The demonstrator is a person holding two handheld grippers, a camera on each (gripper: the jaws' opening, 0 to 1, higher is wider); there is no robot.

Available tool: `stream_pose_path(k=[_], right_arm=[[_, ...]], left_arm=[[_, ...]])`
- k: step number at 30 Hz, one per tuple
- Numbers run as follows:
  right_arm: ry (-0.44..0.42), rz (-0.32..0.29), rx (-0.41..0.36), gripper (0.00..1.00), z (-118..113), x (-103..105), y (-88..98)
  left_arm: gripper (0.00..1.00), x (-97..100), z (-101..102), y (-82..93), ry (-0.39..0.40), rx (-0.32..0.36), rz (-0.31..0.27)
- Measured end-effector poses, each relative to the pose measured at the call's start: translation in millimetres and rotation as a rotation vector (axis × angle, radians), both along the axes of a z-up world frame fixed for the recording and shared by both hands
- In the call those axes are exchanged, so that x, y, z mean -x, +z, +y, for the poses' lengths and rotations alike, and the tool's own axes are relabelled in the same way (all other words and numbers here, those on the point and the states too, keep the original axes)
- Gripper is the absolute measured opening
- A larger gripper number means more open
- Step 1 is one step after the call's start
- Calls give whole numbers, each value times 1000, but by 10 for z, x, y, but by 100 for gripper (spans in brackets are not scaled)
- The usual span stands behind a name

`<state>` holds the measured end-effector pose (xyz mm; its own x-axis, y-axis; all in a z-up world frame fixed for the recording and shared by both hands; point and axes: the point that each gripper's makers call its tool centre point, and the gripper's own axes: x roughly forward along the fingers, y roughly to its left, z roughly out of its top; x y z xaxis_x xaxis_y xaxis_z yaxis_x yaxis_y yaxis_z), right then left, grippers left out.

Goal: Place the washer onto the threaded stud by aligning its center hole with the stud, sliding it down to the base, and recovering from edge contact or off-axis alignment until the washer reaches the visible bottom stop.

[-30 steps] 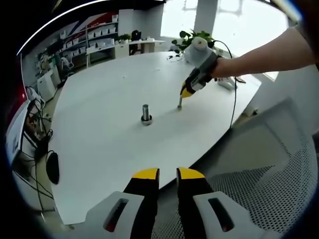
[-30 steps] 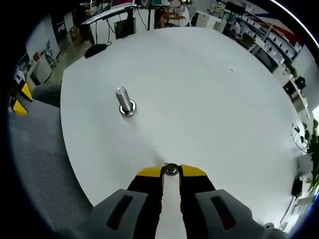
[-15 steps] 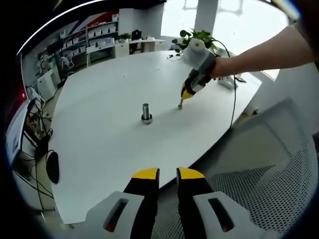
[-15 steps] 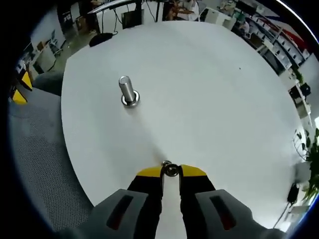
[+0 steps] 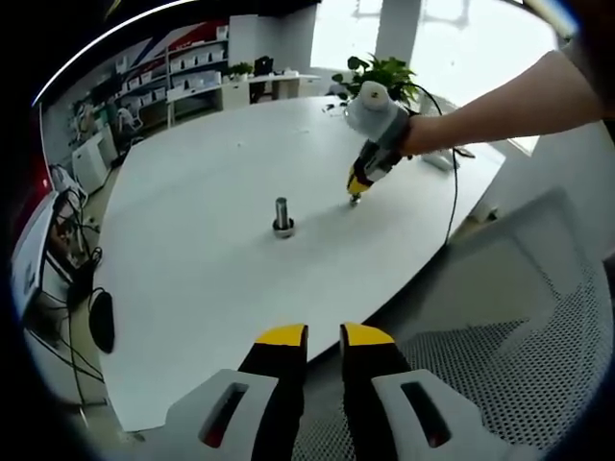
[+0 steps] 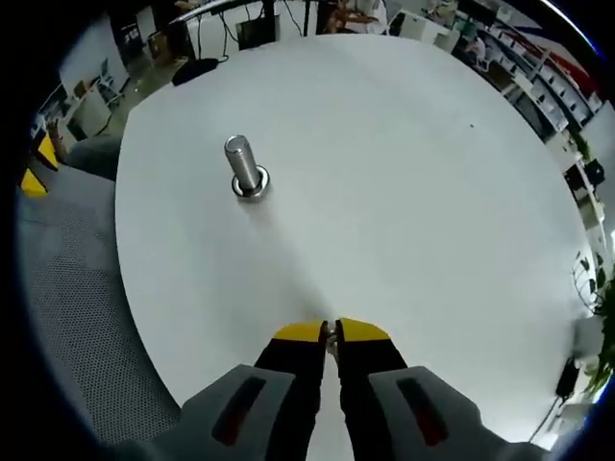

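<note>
A steel threaded stud (image 5: 281, 216) (image 6: 245, 170) stands upright on its round base on the white table (image 5: 211, 173) (image 6: 413, 163). My right gripper (image 6: 330, 333) is shut on a small metal washer (image 6: 330, 335), held edge-on between the yellow tips above the table, well short of the stud. From the left gripper view, the right gripper (image 5: 356, 187) hangs to the right of the stud, held by a person's arm. My left gripper (image 5: 323, 335) sits low at the table's near edge, jaws close together with nothing between them.
A grey mesh chair (image 5: 519, 346) stands beside the table. A cable (image 5: 452, 182) runs over the far edge. Shelves and desks (image 5: 183, 77) line the room behind. A black object (image 5: 101, 322) lies on the floor at left.
My right gripper has closed tighter on the washer and lifted slightly off the table. The left gripper has stayed where it was.
</note>
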<state>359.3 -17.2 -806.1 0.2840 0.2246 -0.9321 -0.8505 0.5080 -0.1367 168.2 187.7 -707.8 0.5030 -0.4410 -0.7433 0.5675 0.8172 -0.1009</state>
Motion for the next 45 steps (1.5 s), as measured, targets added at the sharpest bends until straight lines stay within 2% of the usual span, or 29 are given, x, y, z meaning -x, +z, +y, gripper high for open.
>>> stream_pose_path(k=[2, 5, 9, 25, 30, 34, 35, 39, 45], right_arm=[[-1, -2, -7, 12, -16, -21, 19], [-41, 30, -29, 13, -49, -23, 1], [-31, 18, -14, 15, -83, -42, -12], [-49, 75, 15, 13, -130, -7, -202], [-98, 89, -34, 11, -91, -62, -199], [-121, 93, -56, 11, -62, -62, -208], [-131, 106, -41, 12, -82, -34, -235], [-104, 99, -24, 12, -94, 3, -278], [-112, 76, -40, 14, -104, -36, -204]], left_arm=[[11, 3, 0, -3, -1, -1, 2], [11, 2, 0, -3, 0, -1, 2], [11, 3, 0, -7, 0, -2, 4], [10, 12, -5, -14, -5, -3, 8], [10, 11, -6, -16, -6, -4, 9], [10, 12, -7, -15, -8, -4, 10], [10, 12, -7, -16, -8, -4, 10], [10, 12, -5, -15, -7, -4, 10], [10, 8, -2, -11, -5, -4, 7]])
